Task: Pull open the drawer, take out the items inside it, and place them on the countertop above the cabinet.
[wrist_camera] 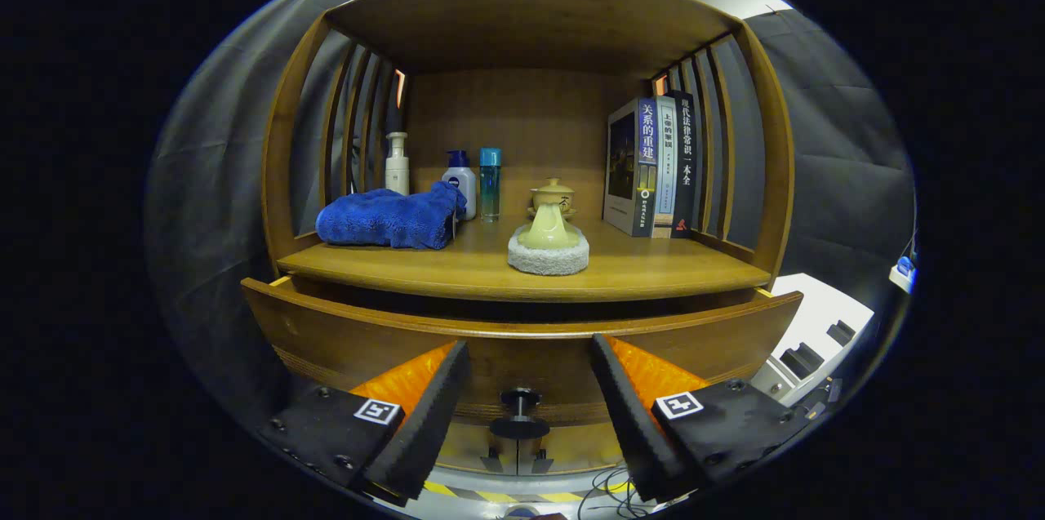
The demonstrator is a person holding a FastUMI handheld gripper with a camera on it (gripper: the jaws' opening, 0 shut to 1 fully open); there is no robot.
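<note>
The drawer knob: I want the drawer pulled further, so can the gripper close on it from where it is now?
Probably yes. The drawer knob sits between the open jaws of the gripper, with nothing between them, and the drawer is already partly out.

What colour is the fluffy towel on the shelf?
Deep blue: the folded fluffy towel lies on the wooden countertop, clearest in the gripper view.

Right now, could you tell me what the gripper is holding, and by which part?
Nothing: the gripper is open, its fingers either side of the drawer knob without touching it.
</note>
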